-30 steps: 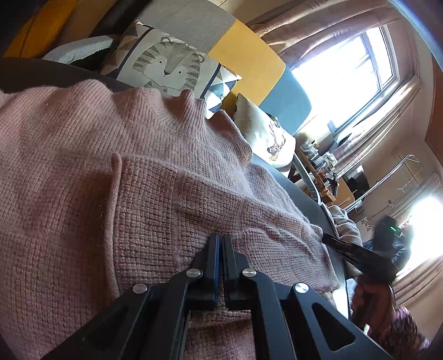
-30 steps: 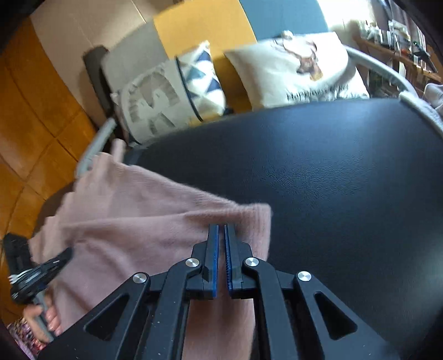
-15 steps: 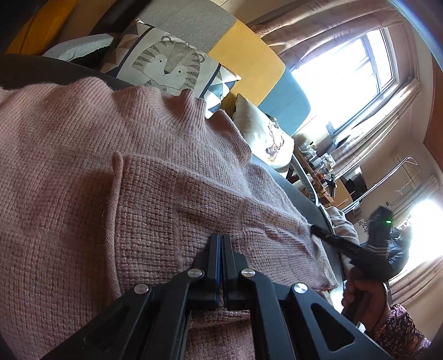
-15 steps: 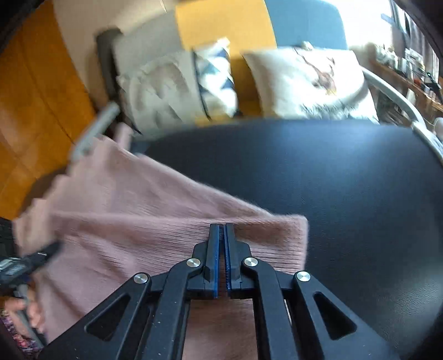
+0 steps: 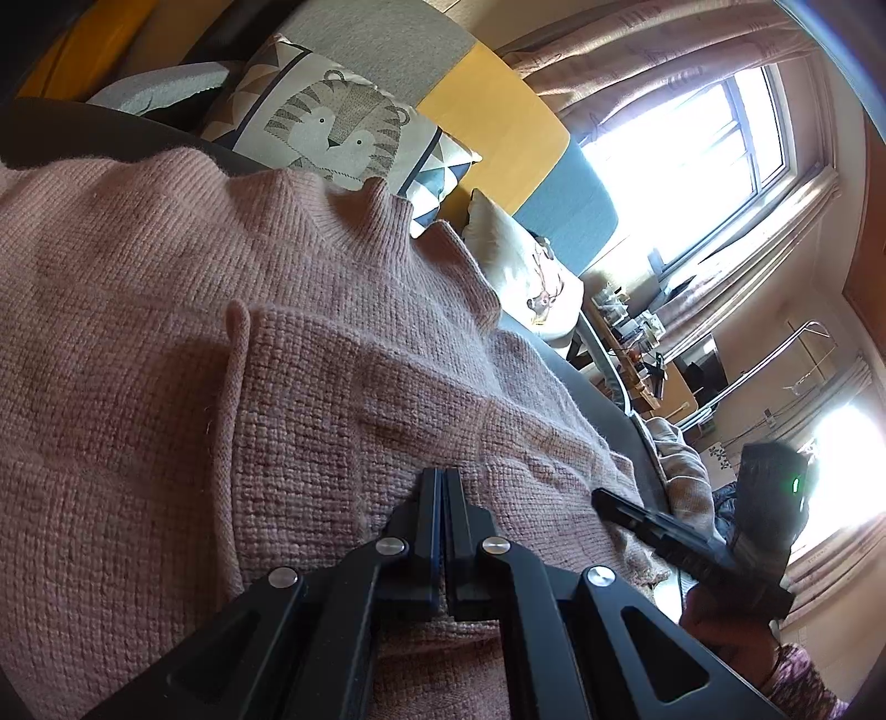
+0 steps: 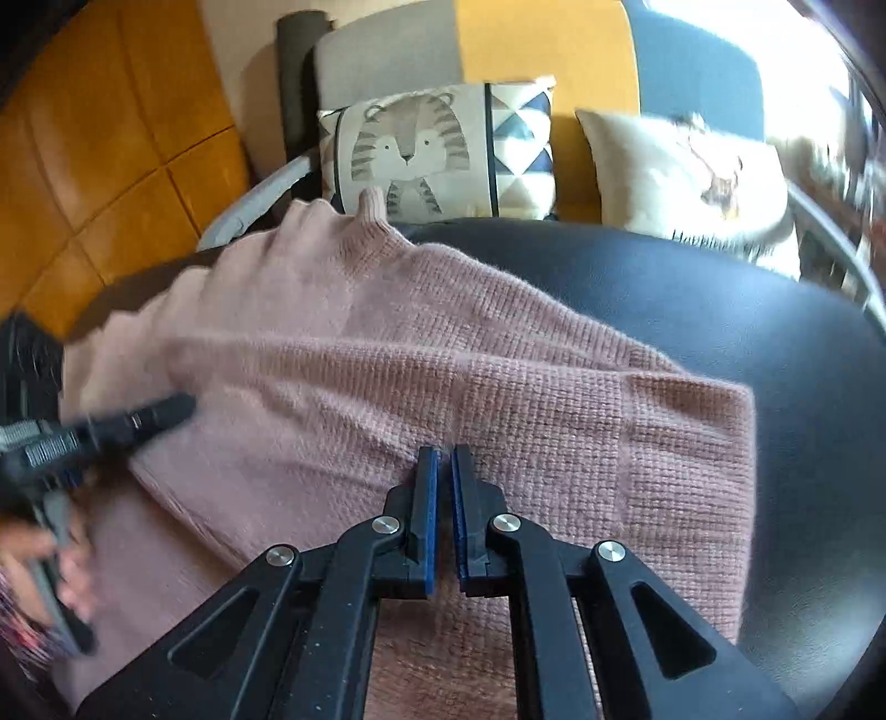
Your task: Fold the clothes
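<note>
A pink knit sweater (image 5: 310,387) lies spread over a black padded surface (image 6: 692,310), with one layer folded over the body. In the left wrist view my left gripper (image 5: 443,476) is shut, its tips pinching the upper layer where the knit puckers. The right wrist view shows my right gripper (image 6: 444,459) shut on the sweater (image 6: 498,387), with creases running to its blue pads. The left gripper (image 6: 166,410) shows blurred at the left of that view, tip on the knit. The right gripper (image 5: 609,498) touches the sweater's right edge in the left wrist view.
A tiger cushion (image 6: 421,149) and a cream cushion (image 6: 686,166) lean on a grey, yellow and blue sofa back (image 6: 542,50) behind the black surface. A hand (image 6: 72,559) holds the left gripper. A bright window (image 5: 692,166) and a cluttered desk (image 5: 637,338) lie far right.
My right gripper has swung left across the black surface with the sweater, and much more pink knit now fills its view. The left gripper has stayed put.
</note>
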`<action>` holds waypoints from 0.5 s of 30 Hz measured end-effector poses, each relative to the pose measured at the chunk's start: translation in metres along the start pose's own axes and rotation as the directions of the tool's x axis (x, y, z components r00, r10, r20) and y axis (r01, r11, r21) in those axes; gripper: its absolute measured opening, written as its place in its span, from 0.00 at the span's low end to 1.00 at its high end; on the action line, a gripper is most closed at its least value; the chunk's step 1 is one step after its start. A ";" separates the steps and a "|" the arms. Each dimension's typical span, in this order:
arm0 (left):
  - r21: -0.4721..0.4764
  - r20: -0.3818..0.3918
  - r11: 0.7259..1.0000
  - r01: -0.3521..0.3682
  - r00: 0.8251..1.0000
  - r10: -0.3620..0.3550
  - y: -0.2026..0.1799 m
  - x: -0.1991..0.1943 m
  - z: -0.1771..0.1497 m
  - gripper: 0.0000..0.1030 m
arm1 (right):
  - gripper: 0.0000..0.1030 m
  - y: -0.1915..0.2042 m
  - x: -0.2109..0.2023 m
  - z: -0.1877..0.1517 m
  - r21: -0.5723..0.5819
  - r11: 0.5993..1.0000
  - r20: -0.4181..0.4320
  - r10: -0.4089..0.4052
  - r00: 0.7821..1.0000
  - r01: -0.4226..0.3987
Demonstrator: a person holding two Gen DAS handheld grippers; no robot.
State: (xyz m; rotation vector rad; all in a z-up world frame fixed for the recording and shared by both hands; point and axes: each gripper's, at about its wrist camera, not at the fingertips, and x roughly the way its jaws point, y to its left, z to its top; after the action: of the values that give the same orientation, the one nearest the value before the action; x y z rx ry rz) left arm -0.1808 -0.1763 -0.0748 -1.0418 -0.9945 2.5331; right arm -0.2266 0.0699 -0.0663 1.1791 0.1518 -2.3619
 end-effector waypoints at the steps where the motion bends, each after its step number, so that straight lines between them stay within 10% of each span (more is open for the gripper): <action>1: -0.001 0.000 1.000 0.001 1.000 -0.001 0.000 0.000 0.000 0.02 | 0.02 -0.002 -0.001 0.000 -0.004 1.000 -0.008 -0.004 1.000 0.004; 15: -0.012 -0.001 1.000 0.015 1.000 -0.015 0.001 -0.001 0.001 0.02 | 0.03 -0.067 -0.060 -0.060 0.290 0.956 0.030 -0.048 0.998 0.037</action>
State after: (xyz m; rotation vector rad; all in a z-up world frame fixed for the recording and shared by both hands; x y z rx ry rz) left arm -0.1809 -0.1784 -0.0745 -1.0345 -1.0144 2.5175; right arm -0.1851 0.1699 -0.0649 1.2732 -0.1908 -2.5034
